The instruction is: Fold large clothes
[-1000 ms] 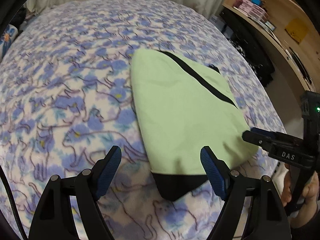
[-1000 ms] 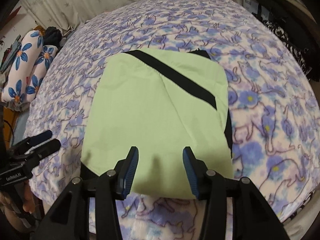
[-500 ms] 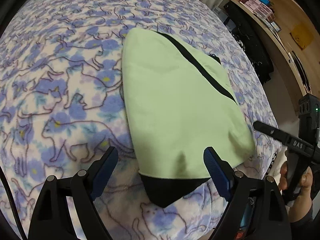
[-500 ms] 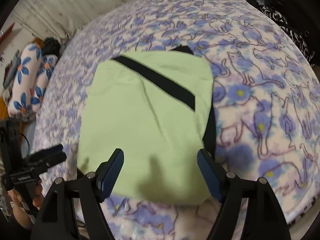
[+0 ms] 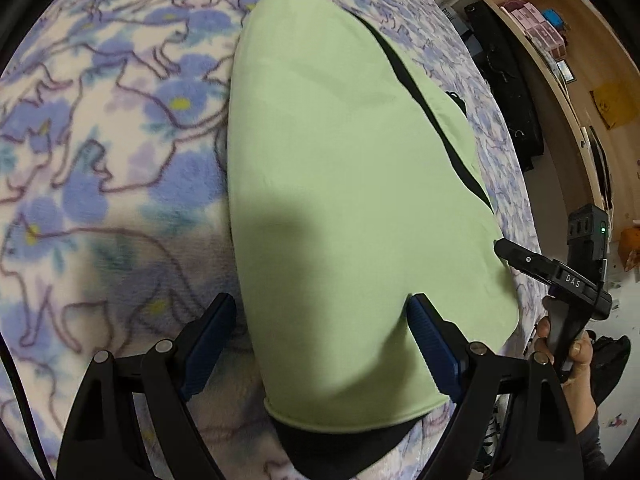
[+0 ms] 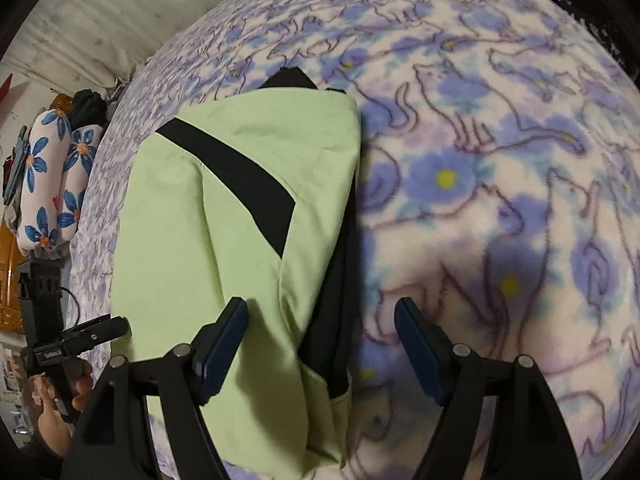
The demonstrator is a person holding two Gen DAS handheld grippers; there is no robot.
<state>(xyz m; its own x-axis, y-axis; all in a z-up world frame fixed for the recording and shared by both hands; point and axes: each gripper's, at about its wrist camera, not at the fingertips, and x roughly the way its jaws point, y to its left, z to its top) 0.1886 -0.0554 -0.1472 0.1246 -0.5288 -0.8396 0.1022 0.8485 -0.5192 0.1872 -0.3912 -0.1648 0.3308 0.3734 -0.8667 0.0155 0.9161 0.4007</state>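
A light green folded garment (image 5: 344,184) with a black diagonal stripe (image 6: 236,176) and a black under-layer lies flat on the cat-print blanket (image 5: 112,152). My left gripper (image 5: 320,300) hangs open low over its near left edge, one finger above the blanket and the other above the green cloth. My right gripper (image 6: 322,304) is open too and straddles the garment's right edge, where the black layer shows. Nothing is pinched in either. Each gripper appears in the other's view: the right gripper (image 5: 520,256) and the left gripper (image 6: 100,330), each held by a hand.
The bed's near edge runs just under both grippers. Wooden shelves (image 5: 568,52) with boxes and a black bag (image 5: 504,92) stand beyond the bed's right side. Flower-print pillows (image 6: 52,184) lie off its left side, with a pale curtain (image 6: 100,12) behind.
Both grippers have sunk closer to the garment. The right gripper's jaws have spread wider and it has shifted from the garment's near edge to its right edge. The left gripper now straddles the left edge.
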